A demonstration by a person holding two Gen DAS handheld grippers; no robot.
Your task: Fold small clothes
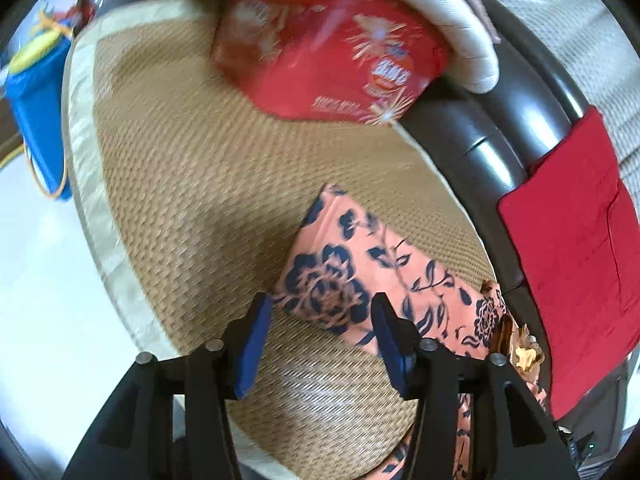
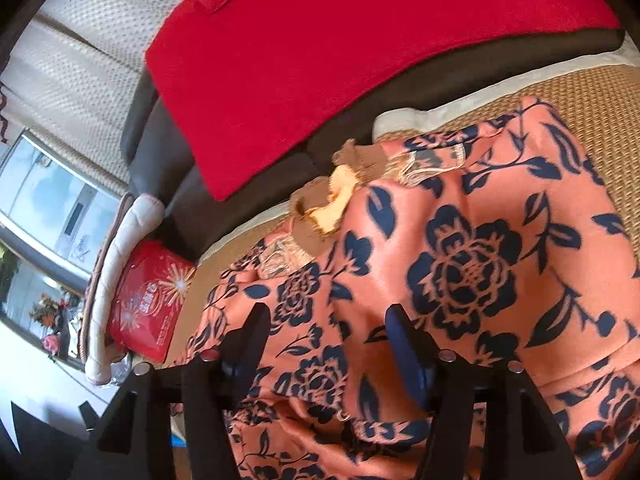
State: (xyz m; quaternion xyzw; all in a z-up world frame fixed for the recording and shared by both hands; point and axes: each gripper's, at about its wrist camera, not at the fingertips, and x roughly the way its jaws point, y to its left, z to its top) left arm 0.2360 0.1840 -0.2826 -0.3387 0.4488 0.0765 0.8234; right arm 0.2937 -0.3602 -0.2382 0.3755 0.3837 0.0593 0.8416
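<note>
Lying folded on the woven mat (image 1: 168, 184), the floral garment (image 2: 460, 264) sits beneath both spread, empty tools, left tool (image 1: 320, 336) and right tool (image 2: 328, 344), likely released after a fold.

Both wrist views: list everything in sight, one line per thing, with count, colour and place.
Floral garment: one, salmon with navy flowers, on the mat, part folded.
Woven mat: one, tan with pale border, on the seat.
Red packet: one, red with white print, far end of the mat.
Red cloth: one, plain red, draped over the dark sofa edge.
Cushion: one, cream, over the packet.
Blue toy: one, blue and yellow, beside the mat.
Left gripper: one, black with blue pads, jaws open at the garment's corner.
Right gripper: one, black, jaws open over the garment.
</note>
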